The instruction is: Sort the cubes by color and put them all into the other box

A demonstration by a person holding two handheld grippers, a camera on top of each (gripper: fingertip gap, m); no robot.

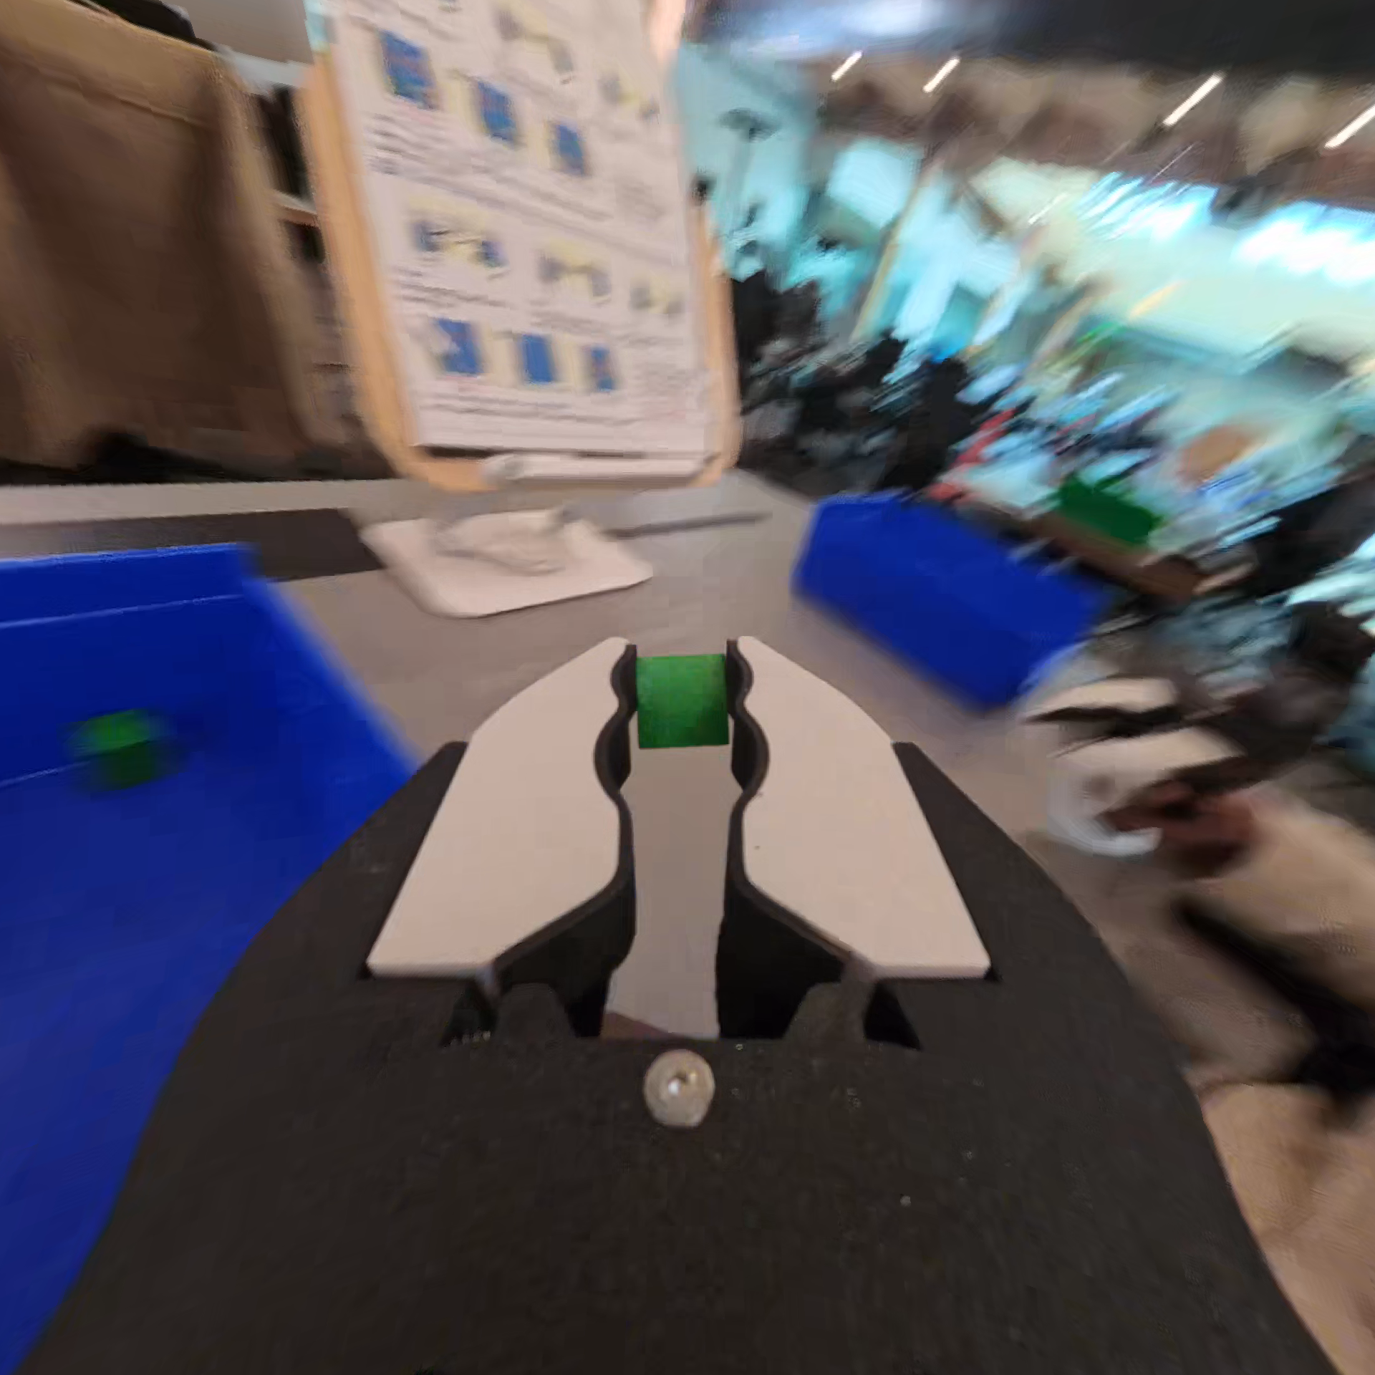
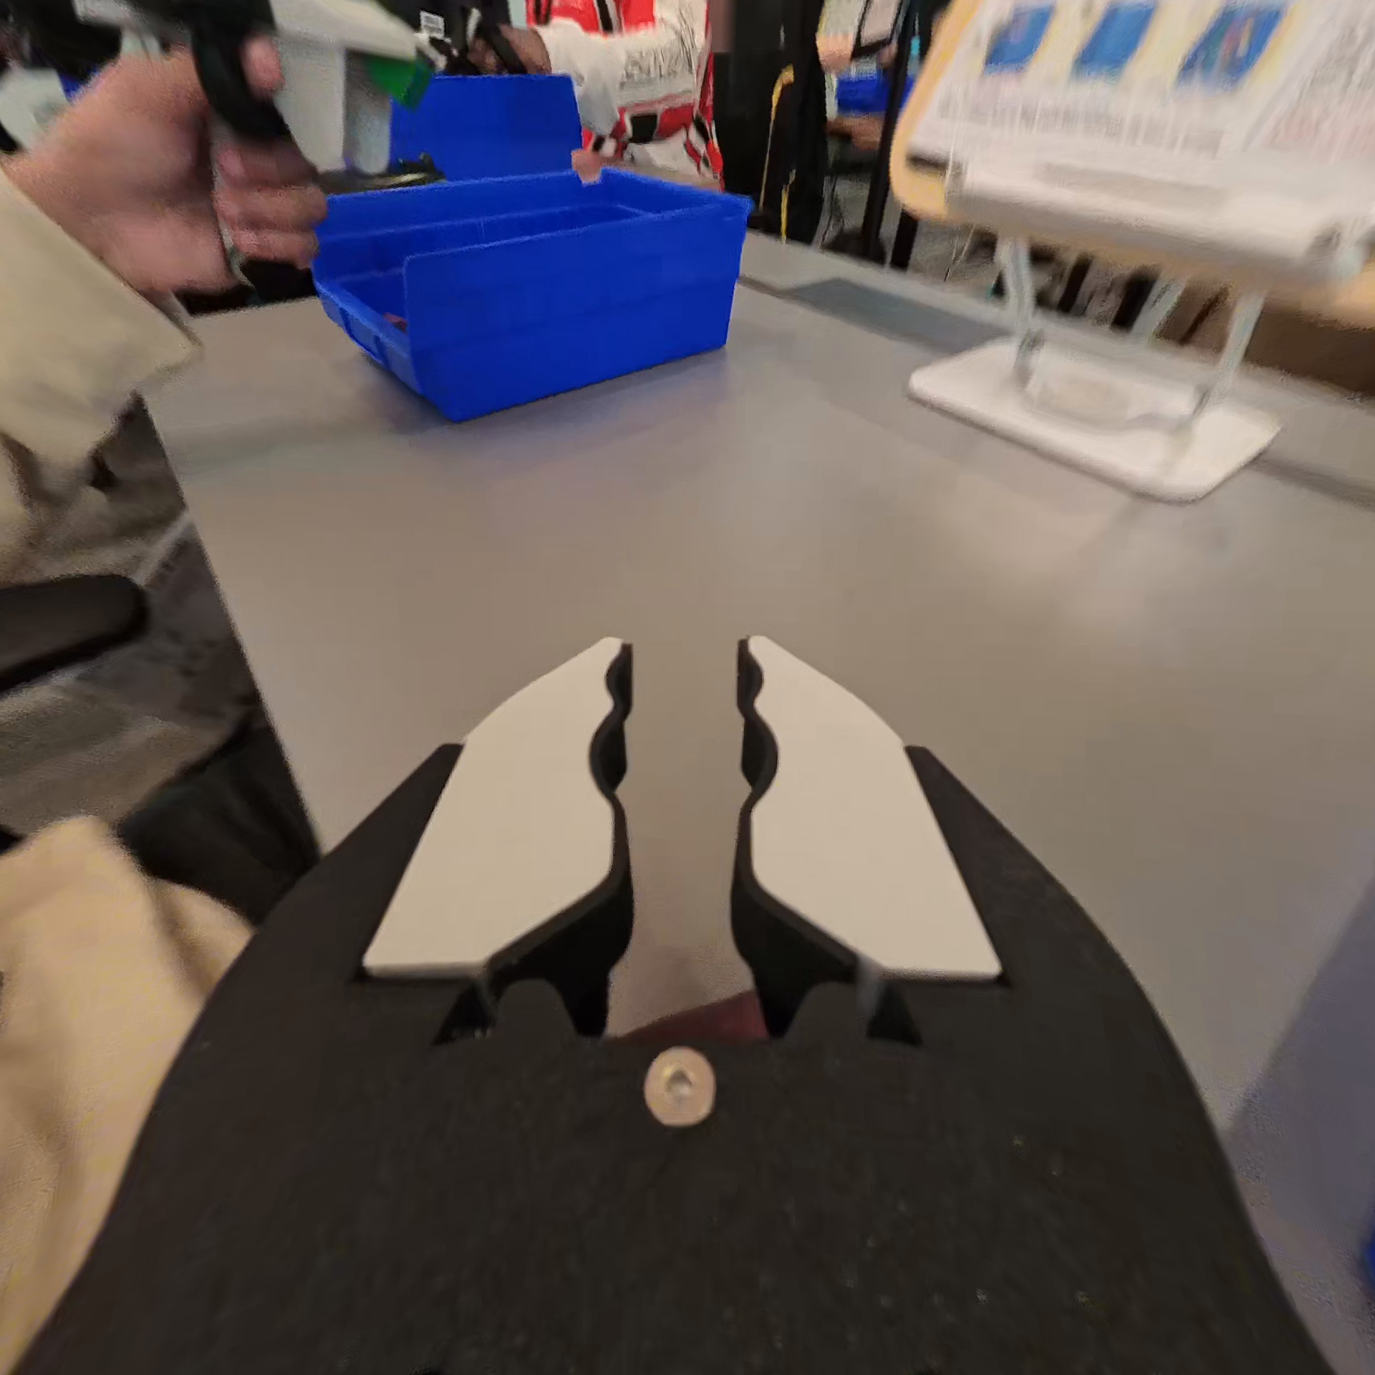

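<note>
A green cube (image 1: pixel 682 701), matte and square-faced with crisp edges, sits pinched between the tips of the left gripper (image 1: pixel 682 688), whose white fingers (image 1: pixel 536 811) press against its two sides above the grey table (image 1: pixel 699 603). Just to the left of that gripper lies a blue bin (image 1: pixel 149 893) whose floor carries a second green cube (image 1: pixel 123 748), smeared by motion blur but alone on the visible part of the bin floor. A second blue bin (image 1: pixel 937 595) stands farther off to the right on the table, its inside hidden from the left wrist view. In the right wrist view a blue bin (image 2: pixel 565 312) with dividers inside shows something small and reddish (image 2: pixel 394 321) low in its near-left compartment, too small to identify. Above and behind that bin, a hand (image 2: pixel 149 171) grips the left gripper's handle, with the green cube at its tip. The right gripper (image 2: pixel 684 655) hangs over bare table with its fingers parted and nothing between them. A white stand (image 2: pixel 1094 417) holding a printed instruction sheet (image 1: pixel 521 223) rests at the far side of the table.
</note>
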